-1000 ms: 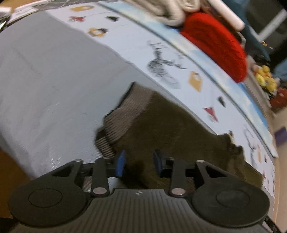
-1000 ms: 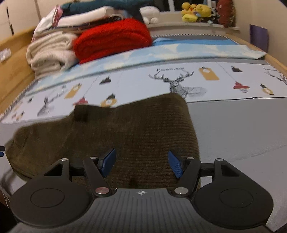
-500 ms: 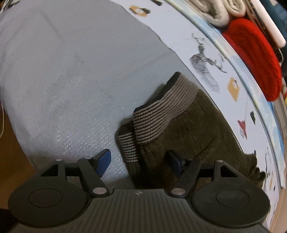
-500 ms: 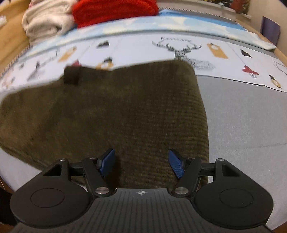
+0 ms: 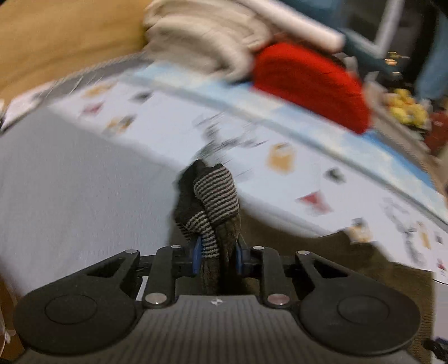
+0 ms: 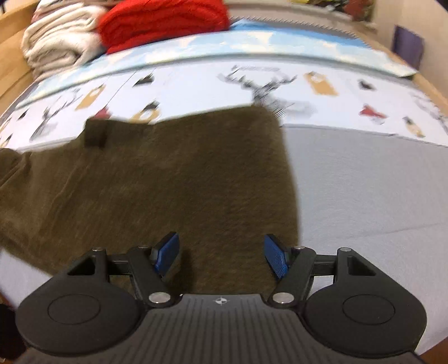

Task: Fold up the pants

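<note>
Dark olive corduroy pants point(image 6: 173, 179) lie spread on the grey bed sheet, folded edge at the right. In the left wrist view my left gripper point(image 5: 217, 256) is shut on the pants' striped ribbed cuffs point(image 5: 215, 193), which bunch up between the blue pads, lifted off the sheet; the rest of the pants point(image 5: 336, 252) trails to the right. My right gripper point(image 6: 221, 253) is open, its blue pads hovering just over the near edge of the pants, holding nothing.
A grey sheet point(image 6: 364, 196) covers the near bed; a printed white-and-blue cover point(image 6: 196, 81) lies beyond. A red knit point(image 6: 165, 19) and cream blankets point(image 6: 58, 44) are stacked at the back by the wooden frame. Both views are motion-blurred.
My left gripper went from open beside the striped cuffs to shut on them and has lifted them. The right gripper stayed open over the pants, shifting slightly.
</note>
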The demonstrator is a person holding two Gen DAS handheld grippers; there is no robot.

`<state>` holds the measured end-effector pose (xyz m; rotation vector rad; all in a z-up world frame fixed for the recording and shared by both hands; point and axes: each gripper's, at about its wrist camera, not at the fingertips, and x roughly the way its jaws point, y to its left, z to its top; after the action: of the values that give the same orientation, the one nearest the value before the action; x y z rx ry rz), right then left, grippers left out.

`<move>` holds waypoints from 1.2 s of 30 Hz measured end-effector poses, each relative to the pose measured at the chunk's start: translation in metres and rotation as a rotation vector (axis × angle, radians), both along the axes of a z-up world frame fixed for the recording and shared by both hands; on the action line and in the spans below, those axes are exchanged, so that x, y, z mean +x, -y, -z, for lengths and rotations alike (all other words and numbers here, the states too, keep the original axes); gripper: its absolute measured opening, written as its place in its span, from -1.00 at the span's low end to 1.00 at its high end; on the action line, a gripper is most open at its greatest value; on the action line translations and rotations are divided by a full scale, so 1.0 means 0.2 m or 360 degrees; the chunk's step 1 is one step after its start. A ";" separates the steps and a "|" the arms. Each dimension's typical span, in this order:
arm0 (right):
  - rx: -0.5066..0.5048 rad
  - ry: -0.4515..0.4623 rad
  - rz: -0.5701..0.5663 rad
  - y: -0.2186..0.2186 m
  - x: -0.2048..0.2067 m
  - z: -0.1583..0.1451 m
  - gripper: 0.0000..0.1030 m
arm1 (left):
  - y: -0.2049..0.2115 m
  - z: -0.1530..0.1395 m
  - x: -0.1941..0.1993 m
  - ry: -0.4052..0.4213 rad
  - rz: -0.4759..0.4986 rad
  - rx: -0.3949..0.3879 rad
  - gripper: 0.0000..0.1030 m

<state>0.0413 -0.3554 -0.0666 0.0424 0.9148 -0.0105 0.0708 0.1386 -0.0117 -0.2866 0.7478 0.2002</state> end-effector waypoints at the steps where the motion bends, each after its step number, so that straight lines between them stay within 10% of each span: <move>1: 0.0000 0.0026 0.0022 0.02 0.00 -0.02 0.34 | 0.08 -0.05 0.01 0.0039 0.0050 0.0009 -0.54; 11: 0.0227 0.0247 0.0385 0.39 -0.09 -0.08 -0.25 | 1.33 -0.42 0.00 0.0411 0.0760 0.0206 -0.58; 18: 0.0376 0.0364 0.0753 0.70 -0.22 -0.07 -0.21 | 2.14 0.00 -0.19 0.0175 0.1429 0.0394 -0.27; 26: 0.0784 0.0299 0.0636 0.74 -0.22 0.00 0.41 | 1.85 0.10 -0.09 0.0055 0.1384 0.0125 0.18; 36: 0.0654 -0.0019 0.0354 0.43 -0.02 0.11 0.45 | 1.21 0.24 -0.06 -0.0185 0.1220 0.0095 -0.63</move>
<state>0.0380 -0.4423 -0.0889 0.5264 0.9085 -0.0294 0.0586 -0.1033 -0.0607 0.0815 0.9157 -0.4894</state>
